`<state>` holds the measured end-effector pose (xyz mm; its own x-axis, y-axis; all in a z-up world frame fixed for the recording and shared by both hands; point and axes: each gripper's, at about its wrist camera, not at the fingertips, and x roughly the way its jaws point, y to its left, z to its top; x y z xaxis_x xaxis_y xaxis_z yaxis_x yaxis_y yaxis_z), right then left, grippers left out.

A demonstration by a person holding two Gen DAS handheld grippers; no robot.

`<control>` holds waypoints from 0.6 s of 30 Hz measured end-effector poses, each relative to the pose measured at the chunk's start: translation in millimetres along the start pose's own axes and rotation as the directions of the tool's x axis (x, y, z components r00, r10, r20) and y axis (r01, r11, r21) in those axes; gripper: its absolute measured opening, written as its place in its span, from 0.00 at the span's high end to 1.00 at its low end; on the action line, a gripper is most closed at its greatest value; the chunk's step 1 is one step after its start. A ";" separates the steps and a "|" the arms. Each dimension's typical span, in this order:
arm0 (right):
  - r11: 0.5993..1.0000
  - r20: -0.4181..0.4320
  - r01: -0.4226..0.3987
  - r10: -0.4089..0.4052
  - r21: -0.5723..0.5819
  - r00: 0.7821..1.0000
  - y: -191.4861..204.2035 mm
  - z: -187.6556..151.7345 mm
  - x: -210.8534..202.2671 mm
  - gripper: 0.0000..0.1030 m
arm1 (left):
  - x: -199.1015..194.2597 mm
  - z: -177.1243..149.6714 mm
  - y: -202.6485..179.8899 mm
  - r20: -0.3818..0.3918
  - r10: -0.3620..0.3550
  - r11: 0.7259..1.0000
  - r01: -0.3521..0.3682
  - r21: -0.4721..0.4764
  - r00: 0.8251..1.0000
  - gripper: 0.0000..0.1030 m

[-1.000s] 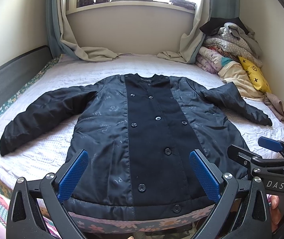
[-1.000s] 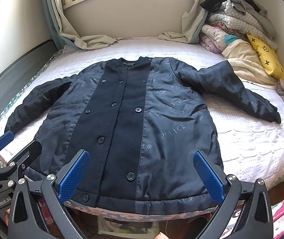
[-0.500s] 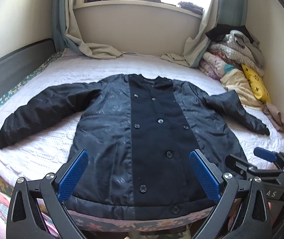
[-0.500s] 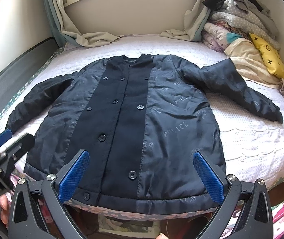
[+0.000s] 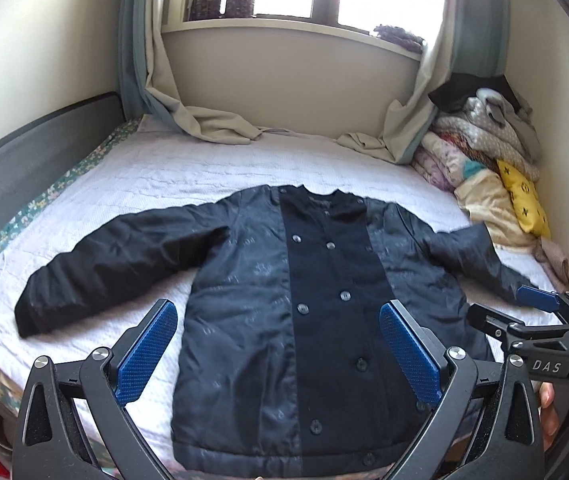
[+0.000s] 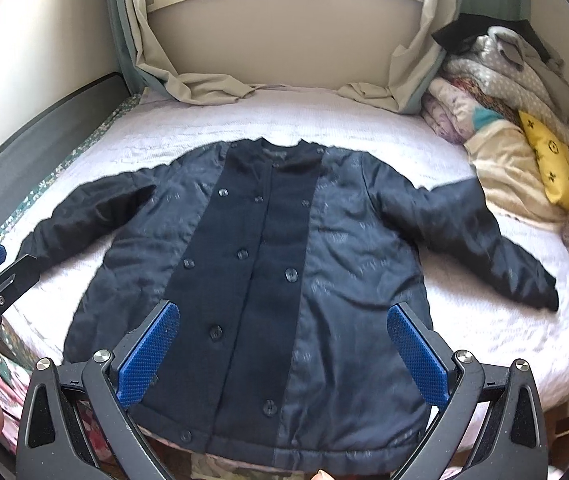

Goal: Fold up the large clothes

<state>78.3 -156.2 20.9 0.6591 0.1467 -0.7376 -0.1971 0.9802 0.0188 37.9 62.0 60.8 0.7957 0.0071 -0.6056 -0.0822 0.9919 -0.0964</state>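
Dark navy quilted coat [image 5: 324,308] with a black buttoned front panel lies flat and face-up on the white quilted bedspread [image 5: 204,176], sleeves spread to either side, its hem at the near edge of the bed just ahead of you. Your left gripper [image 5: 280,356] hovers above the hem with its blue-padded fingers [image 5: 148,352] spread wide and holding nothing, while your right gripper [image 6: 284,356], equally wide apart and empty, hangs over the coat's lower front, clear of the fabric.
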 end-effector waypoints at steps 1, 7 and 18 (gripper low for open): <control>1.000 0.006 -0.005 0.005 -0.005 1.000 0.7 9.4 0.8 0.00 | 5.9 12.2 7.1 -0.009 0.005 1.000 -0.005 -0.012 1.000 0.00; 0.996 0.073 -0.080 0.082 -0.034 0.994 0.7 66.0 15.6 0.00 | 40.4 60.4 45.8 -0.036 0.027 0.996 -0.030 -0.085 0.999 0.01; 0.984 -0.099 -0.177 0.178 0.024 0.979 -23.3 90.2 110.8 0.00 | 124.5 65.2 132.8 -0.194 0.030 0.944 -0.092 -0.318 0.981 0.01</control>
<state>221.4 -150.8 -0.4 0.5386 0.3053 -0.7853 -0.2933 0.9417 0.1649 165.1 202.8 24.1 0.6614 0.0124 -0.7499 -0.3417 0.8950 -0.2866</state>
